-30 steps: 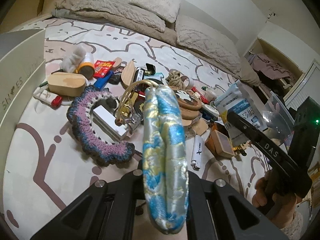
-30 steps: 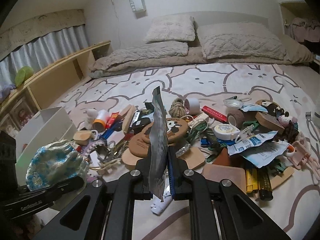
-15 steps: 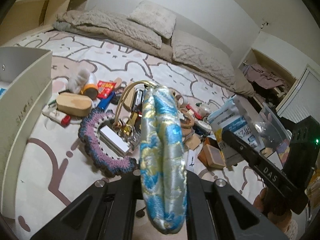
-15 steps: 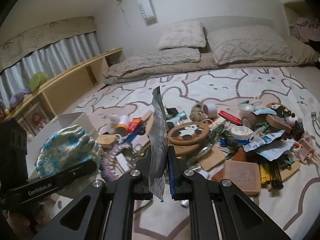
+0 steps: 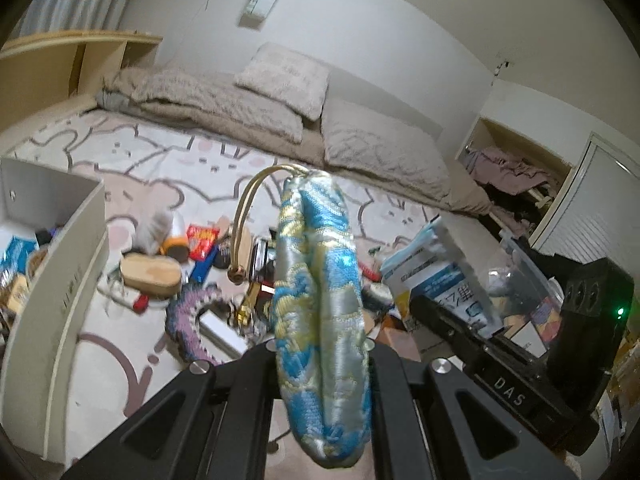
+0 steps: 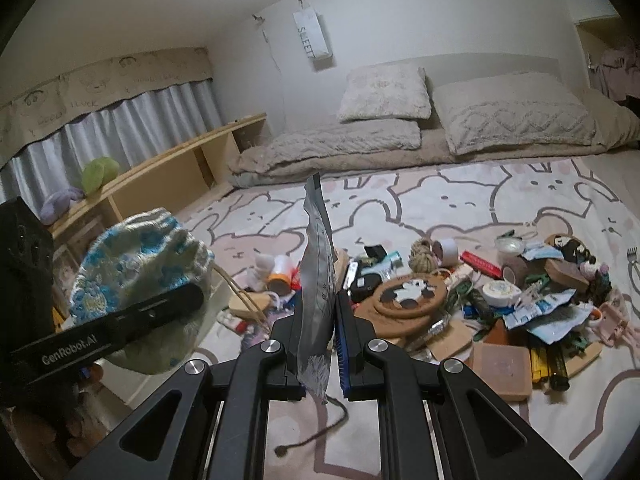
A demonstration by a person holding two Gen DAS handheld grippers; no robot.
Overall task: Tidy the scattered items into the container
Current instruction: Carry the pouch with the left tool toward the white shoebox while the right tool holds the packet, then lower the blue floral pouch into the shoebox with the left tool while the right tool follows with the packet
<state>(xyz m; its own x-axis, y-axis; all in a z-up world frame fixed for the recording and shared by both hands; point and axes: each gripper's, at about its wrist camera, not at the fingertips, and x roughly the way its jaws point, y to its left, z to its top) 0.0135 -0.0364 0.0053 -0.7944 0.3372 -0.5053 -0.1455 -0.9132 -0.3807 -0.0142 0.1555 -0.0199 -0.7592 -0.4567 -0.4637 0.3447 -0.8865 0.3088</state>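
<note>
My left gripper (image 5: 322,344) is shut on a blue and gold brocade pouch (image 5: 320,280) with a tan cord loop, held up above the bed. The pouch also shows in the right wrist view (image 6: 140,272), at the left. My right gripper (image 6: 318,320) is shut on a flat silver packet (image 6: 318,280) seen edge-on; in the left wrist view the same packet (image 5: 436,280) shows blue and white print. The white container (image 5: 52,312) stands at the left, with several items inside. A pile of scattered items (image 6: 500,308) lies on the bunny-print bedspread (image 6: 460,200).
Pillows (image 6: 512,116) and a folded blanket (image 6: 332,148) lie at the head of the bed. A wooden shelf (image 6: 168,176) runs along the left wall under a curtain. A crochet ring (image 5: 188,320) and a wooden oval box (image 5: 150,274) lie near the container.
Both grippers have risen and tilted upward with their loads. The container has come further into the left wrist view, showing its inside.
</note>
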